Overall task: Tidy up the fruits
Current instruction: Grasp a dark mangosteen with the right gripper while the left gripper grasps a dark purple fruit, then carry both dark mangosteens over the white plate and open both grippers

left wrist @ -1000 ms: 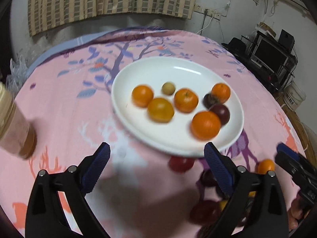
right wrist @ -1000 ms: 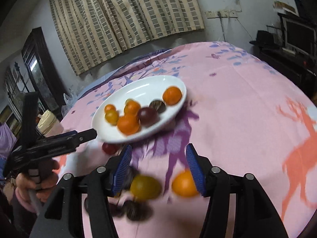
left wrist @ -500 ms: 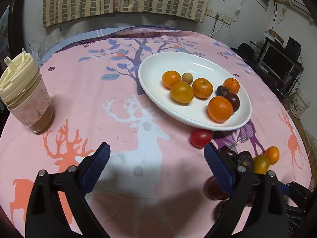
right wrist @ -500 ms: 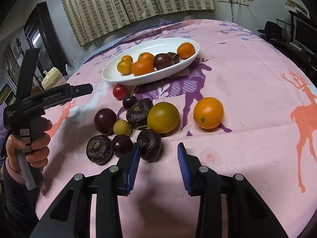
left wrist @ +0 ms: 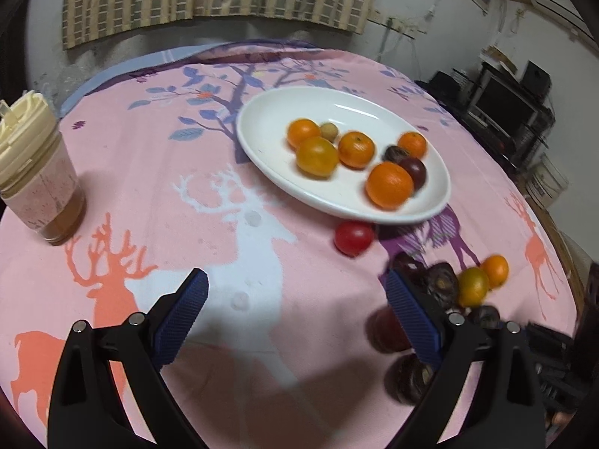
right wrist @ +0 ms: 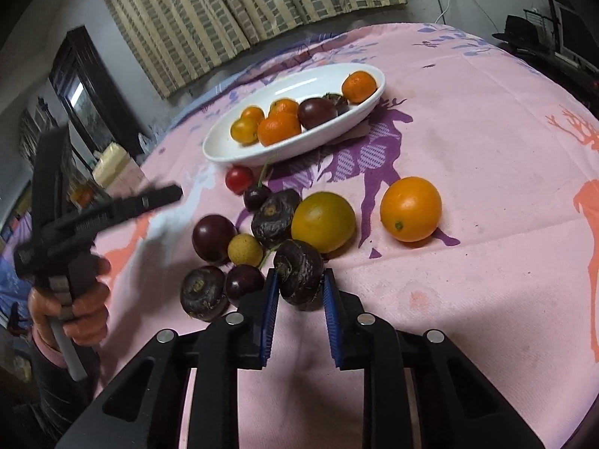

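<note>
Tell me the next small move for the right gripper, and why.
Probably finish closing and lift. The right gripper already straddles the dark wrinkled fruit, pads at both its sides, though I can't confirm firm contact. The white plate beyond has bare space for it. The left gripper hangs open, empty.

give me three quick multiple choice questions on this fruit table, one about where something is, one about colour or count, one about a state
1. Where is the red tomato?
A. on the plate
B. on the cloth by the plate's near rim
C. in the left gripper

2. What colour is the plate?
A. white
B. blue
C. green

3. How is the right gripper?
A. wide open over bare cloth
B. closed around a dark wrinkled fruit
C. holding an orange

Answers: 1 B, it lies on the pink cloth just outside the rim. 2 A, the dish is plain white. 3 B, the blue pads sit against both sides of the dark fruit.
</note>
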